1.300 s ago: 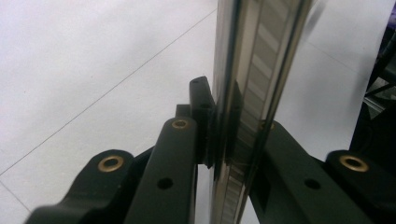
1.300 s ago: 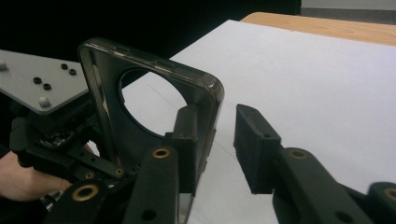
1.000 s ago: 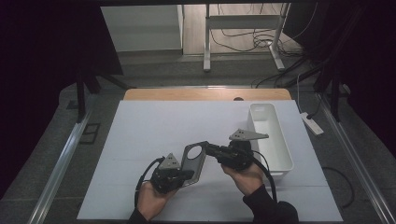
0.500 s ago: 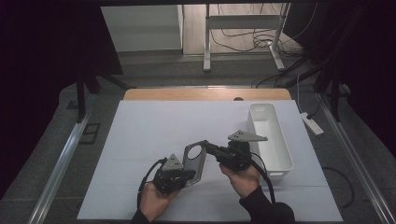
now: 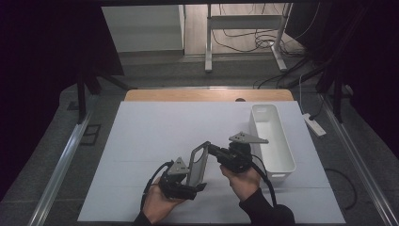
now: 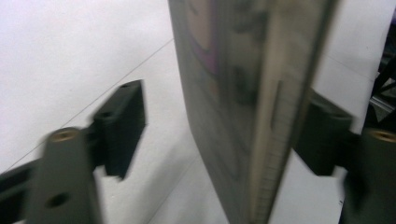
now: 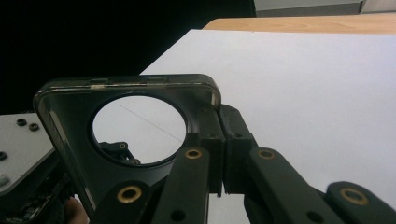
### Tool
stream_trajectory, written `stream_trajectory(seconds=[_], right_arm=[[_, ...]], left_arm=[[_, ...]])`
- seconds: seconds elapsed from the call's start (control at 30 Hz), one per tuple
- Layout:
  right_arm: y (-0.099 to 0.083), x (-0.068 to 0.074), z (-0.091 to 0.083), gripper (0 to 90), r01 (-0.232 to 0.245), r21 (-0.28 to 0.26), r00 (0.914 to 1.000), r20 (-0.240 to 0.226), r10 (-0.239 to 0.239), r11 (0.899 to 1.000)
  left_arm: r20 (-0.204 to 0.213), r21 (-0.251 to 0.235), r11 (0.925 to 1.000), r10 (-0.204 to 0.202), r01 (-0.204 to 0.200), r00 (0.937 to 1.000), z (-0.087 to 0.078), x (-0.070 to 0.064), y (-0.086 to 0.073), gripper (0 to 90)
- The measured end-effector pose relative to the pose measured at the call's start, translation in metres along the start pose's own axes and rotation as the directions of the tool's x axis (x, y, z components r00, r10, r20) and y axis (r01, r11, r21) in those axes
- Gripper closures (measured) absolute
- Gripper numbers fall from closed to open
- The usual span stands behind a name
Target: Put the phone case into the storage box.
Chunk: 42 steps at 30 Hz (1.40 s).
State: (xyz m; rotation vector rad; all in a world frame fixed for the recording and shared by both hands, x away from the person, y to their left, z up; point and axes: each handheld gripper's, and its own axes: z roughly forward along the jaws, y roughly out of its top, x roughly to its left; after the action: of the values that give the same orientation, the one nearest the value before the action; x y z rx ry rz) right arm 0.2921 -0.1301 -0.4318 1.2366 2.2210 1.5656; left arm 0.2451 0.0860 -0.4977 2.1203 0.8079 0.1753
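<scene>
Right gripper [image 5: 220, 154] sits at lower centre of the high view, jaws pressed together on the top edge of a dark phone case [image 5: 198, 164]; the right gripper view shows both black jaws clamped on the case wall just beside its round camera cutout. Right hand [image 5: 243, 180] comes up from the bottom edge, wrist angled left, grey plate riding above it.

Left gripper [image 5: 195, 186] lies lower left of the case, cradled in an upturned left hand [image 5: 157, 203], pointing right. Its jaws stand spread: in the left gripper view the case [image 6: 243, 93] hangs edge-on between them, a clear gap to the left jaw; the right jaw sits close against the case's far side, contact not clear through the blur.

Case stands nearly on edge, tilted, lifted between the two tools over the white sheet [image 5: 155, 136] covering the table.

White bin [image 5: 273, 136] lies right of centre, long side toward the right hand, near but apart. Sheet is open above and left of the tools. Wooden table edge [image 5: 188, 95] shows beyond the sheet.
</scene>
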Motion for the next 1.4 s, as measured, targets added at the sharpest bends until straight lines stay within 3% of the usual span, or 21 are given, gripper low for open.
stream_trajectory(seconds=[0.17,0.27,0.4,0.7,1.1,1.4], right_arm=[[0.000,-0.001,-0.001,89.0,0.009,-0.005,0.9999,0.010,-0.009,1.000],[0.001,-0.002,-0.002,88.9,0.016,-0.008,0.9998,0.015,-0.016,1.000],[0.001,-0.003,-0.004,88.9,0.034,-0.015,0.9991,0.024,-0.034,0.999],[0.005,-0.005,-0.009,88.9,0.083,-0.031,0.9948,0.062,-0.081,0.996],[0.019,-0.012,-0.021,88.9,0.151,-0.067,0.9759,0.169,-0.138,0.986],[0.030,-0.018,-0.022,88.9,0.184,-0.082,0.9545,0.253,-0.158,0.980]], left_arm=[[0.007,0.005,1.0000,0.006,-0.006,1.0000,-0.002,0.001,0.000,4.8],[0.018,0.012,0.9999,0.006,-0.006,0.9998,-0.003,0.003,0.000,0.1],[0.047,-0.001,1.0000,-0.002,0.002,0.9989,-0.006,0.006,-0.002,0.0],[0.023,-0.024,0.9997,0.006,-0.006,0.9997,-0.018,0.012,-0.006,0.0],[-0.021,-0.026,0.9993,0.025,-0.026,0.9994,-0.037,0.018,-0.020,0.0],[-0.048,-0.020,0.9996,0.017,-0.018,0.9987,-0.049,0.023,-0.033,0.0]])
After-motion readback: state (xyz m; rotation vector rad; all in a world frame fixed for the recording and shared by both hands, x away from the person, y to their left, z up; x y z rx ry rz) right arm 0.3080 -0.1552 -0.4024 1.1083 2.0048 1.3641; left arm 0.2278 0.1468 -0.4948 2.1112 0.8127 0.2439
